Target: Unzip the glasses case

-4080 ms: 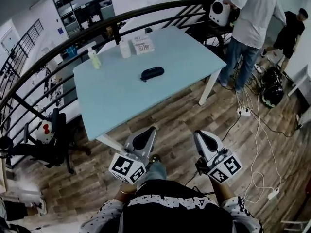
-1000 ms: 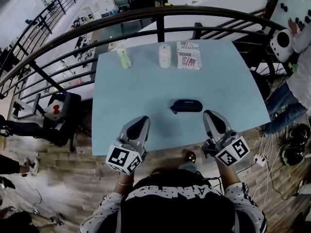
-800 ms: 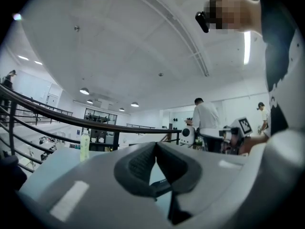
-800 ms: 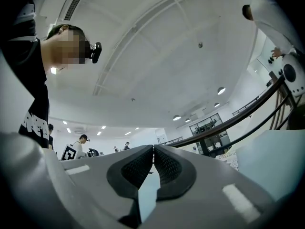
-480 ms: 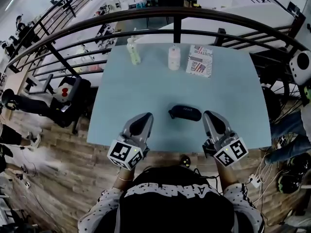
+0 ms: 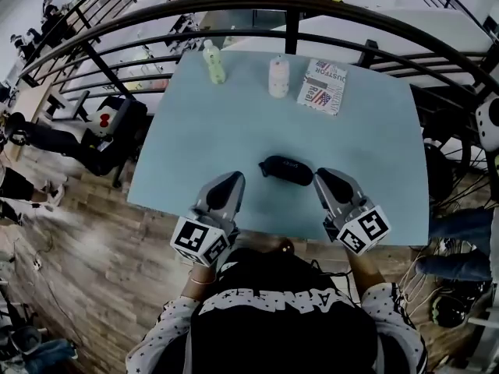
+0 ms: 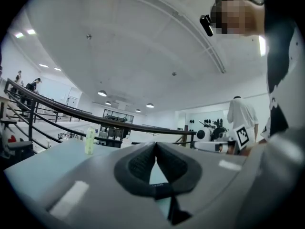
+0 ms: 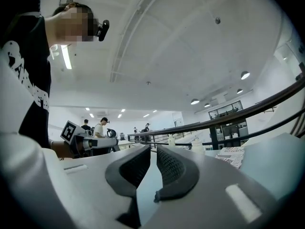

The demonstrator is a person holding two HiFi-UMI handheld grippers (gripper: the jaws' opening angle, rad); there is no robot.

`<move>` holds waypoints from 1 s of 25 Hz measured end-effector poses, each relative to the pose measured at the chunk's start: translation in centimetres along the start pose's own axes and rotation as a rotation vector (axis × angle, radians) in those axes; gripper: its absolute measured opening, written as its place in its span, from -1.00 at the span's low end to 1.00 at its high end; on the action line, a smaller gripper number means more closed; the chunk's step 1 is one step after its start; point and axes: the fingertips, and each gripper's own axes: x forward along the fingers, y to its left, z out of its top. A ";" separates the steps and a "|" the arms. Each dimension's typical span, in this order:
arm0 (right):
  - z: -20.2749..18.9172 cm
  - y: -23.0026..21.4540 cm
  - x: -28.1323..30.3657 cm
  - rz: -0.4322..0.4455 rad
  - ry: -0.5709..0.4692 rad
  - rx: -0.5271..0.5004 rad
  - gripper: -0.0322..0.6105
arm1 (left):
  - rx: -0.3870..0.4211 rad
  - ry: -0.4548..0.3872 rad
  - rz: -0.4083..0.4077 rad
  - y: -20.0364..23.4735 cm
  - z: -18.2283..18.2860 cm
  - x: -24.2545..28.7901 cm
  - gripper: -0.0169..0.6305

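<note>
A: What have I got hold of?
B: Nothing. Your left gripper (image 7: 156, 145) has its jaws pressed together, empty. Your right gripper (image 8: 153, 150) has just been opening: its jaws stand a slit apart, with nothing between them.
A: Where's the case?
B: The case (image 6: 286, 170) lies flat on the table (image 6: 195, 135), between your two grippers and just beside the right one's tip. Near the far edge stand a green bottle (image 6: 214, 62), a white bottle (image 6: 278, 78) and a packet (image 6: 323, 87).

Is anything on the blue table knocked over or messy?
Nothing stands out: the glasses case lies flat on the table, the green bottle and white bottle stand upright, and the printed packet lies flat.
</note>
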 end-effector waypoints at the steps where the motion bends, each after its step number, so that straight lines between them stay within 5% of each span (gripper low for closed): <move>1: -0.5 -0.2 0.0 0.010 0.014 -0.004 -0.82 | -0.002 0.007 0.013 0.0 -0.4 -0.2 -0.95; 8: -3.6 -0.9 2.4 0.076 0.106 -0.046 -0.73 | 0.016 0.028 0.090 1.8 -0.4 -1.4 -0.95; 25: -15.9 -2.6 6.8 0.250 0.543 -0.324 0.03 | -0.081 -0.022 0.149 6.1 1.7 -1.4 -0.95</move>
